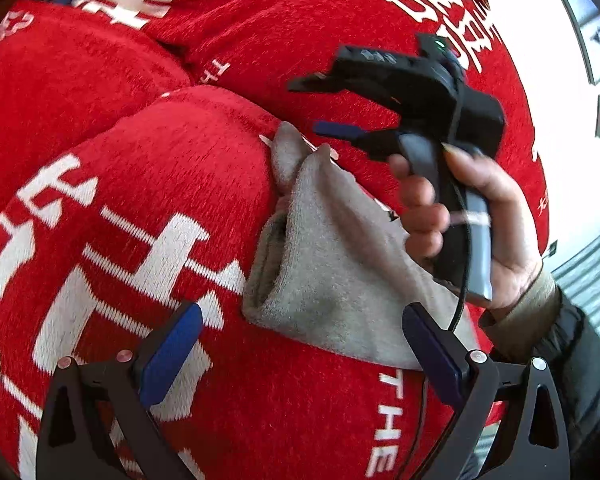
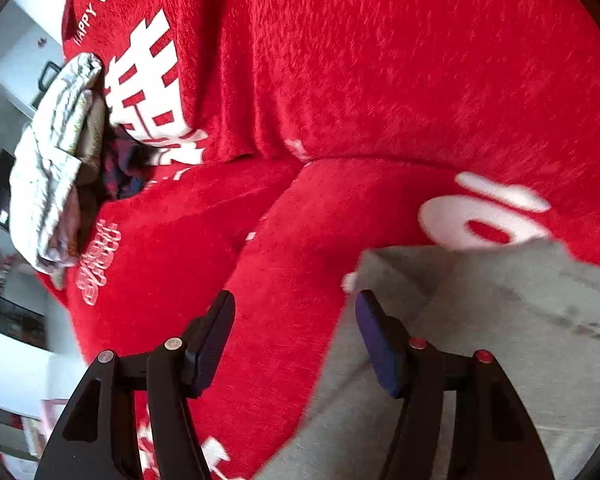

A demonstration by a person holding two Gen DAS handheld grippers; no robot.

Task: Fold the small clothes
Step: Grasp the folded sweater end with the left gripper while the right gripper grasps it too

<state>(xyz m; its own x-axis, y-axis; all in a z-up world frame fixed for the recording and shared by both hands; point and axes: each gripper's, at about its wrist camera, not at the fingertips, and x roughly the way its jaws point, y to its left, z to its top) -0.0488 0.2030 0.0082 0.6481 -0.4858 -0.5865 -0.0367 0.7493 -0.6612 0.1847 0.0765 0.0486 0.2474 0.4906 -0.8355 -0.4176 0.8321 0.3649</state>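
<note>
- Two black two-finger grippers with blue pads over a red plush sofa cover with white lettering (image 1: 204, 160), jaws of both standing apart and clamped on nothing.
- Left gripper (image 1: 300, 356) low in the left wrist view, straddling the near edge of a small grey knitted garment (image 1: 340, 264), likely lined up for a pinch on that hem.
- Garment lying crumpled at centre frame, one corner peaked upward, not yet folded flat.
- Right gripper (image 2: 296, 336) at bottom centre of its own view, right-hand pad at the grey cloth's edge, blurred.
- Bare hand (image 1: 472, 220) at right of the left view, wrapped round the right gripper's handle.
- Heap of pale crumpled cloth (image 2: 56, 160) at left edge, probably waiting its turn.
</note>
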